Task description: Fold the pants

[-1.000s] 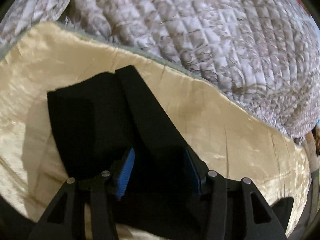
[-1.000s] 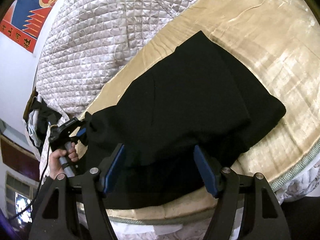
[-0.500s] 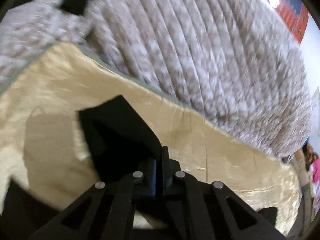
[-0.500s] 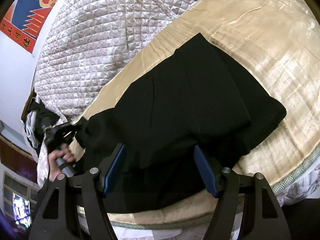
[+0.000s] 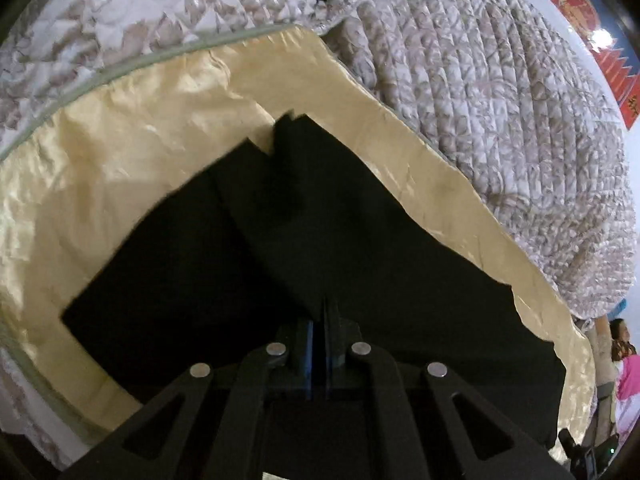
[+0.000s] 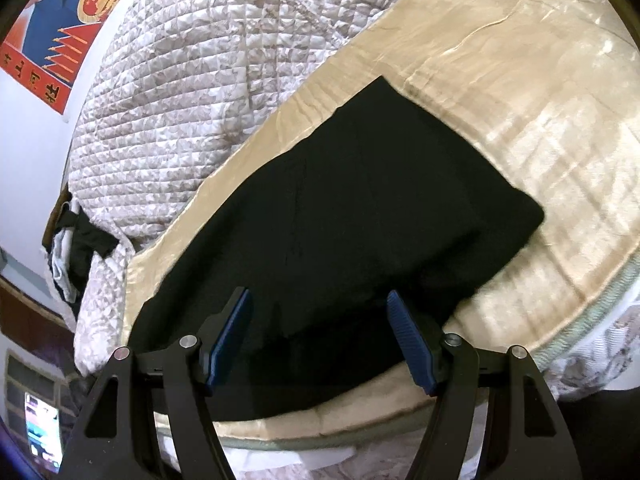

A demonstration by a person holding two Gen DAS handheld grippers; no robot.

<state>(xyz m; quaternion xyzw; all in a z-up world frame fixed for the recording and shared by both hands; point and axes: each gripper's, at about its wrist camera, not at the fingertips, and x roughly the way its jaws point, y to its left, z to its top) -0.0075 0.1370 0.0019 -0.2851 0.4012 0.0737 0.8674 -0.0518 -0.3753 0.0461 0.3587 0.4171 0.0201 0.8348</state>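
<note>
The left gripper has its blue pads pressed together, pinching an edge of the black pants; the dark cloth runs straight out ahead of its fingertips and spreads to both sides of them. The pants lie on a shiny cream-gold blanket, which rests on a quilted grey-white bedspread beyond the tongs. The right gripper stands wide apart, its blue pads well clear of each other and gripping nothing; the pants lie folded over directly in front of and beneath its jaws, on the same blanket. A red and blue poster hangs on the wall far off to its upper left.
</note>
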